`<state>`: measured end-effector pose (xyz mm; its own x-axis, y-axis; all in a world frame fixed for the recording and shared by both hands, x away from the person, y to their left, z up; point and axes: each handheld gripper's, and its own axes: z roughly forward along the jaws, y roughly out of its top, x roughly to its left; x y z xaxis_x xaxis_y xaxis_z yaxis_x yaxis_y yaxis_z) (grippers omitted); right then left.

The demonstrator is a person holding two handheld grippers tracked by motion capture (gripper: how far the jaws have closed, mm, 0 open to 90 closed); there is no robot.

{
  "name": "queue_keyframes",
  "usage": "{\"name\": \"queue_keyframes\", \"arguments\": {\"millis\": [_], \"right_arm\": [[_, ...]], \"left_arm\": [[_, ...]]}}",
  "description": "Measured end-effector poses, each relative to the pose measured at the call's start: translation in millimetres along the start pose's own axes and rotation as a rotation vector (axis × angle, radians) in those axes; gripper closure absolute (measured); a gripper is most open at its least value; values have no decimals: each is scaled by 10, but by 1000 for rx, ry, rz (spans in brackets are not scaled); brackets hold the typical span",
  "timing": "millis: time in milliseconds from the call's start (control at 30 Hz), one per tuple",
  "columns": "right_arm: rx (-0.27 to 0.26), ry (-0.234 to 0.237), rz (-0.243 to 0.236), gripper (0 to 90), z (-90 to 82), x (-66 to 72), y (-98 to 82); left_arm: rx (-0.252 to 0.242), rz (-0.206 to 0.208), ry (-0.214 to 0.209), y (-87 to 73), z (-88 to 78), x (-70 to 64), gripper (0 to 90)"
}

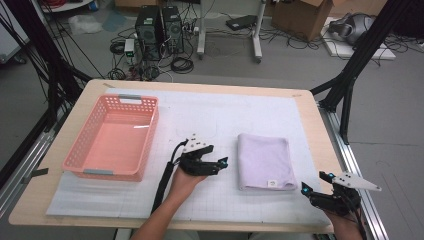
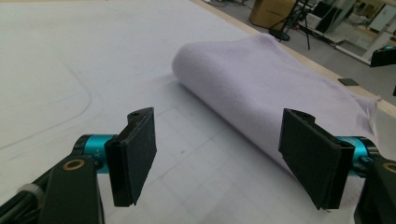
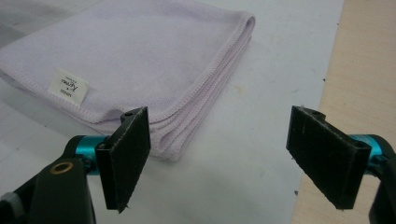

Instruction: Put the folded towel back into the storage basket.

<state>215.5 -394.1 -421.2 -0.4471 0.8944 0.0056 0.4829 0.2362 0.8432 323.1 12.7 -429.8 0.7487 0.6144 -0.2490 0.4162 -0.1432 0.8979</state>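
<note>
With both jaws wide and empty, my left gripper (image 1: pixel 223 162) nears the folded lilac cloth towel (image 1: pixel 264 161); next, I judge, I pinch its rolled edge.

Folded towel flanked by two grippers

The left gripper (image 1: pixel 218 165) is held just left of the lilac towel (image 1: pixel 264 161); the right gripper (image 1: pixel 314 182) is held near the towel's right front corner.

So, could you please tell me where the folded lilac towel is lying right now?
In the high view the folded lilac towel lies on the white mat, right of centre, between the left gripper and the right gripper, well right of the pink basket.
</note>
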Motion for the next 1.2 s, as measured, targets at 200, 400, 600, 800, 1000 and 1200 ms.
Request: {"name": "queue_keyframes", "arguments": {"millis": [200,400,600,800,1000,1200], "right_arm": [[-13,6,-1,208,8,3,10],[-10,10,6,208,21,4,9],[-9,6,-6,208,23,9,6],[-11,9,-3,208,21,8,7],[-12,7,-5,208,23,14,12],[-11,11,-3,208,39,21,11]], "left_arm": [[52,-38,-15,144,352,-74,325],[106,-62,9,124,590,-167,317],[163,-102,25,66,709,-177,316],[209,-103,-37,13,791,-245,326],[222,-104,-21,-5,834,-277,317],[232,-121,-14,-10,848,-322,472]]}}
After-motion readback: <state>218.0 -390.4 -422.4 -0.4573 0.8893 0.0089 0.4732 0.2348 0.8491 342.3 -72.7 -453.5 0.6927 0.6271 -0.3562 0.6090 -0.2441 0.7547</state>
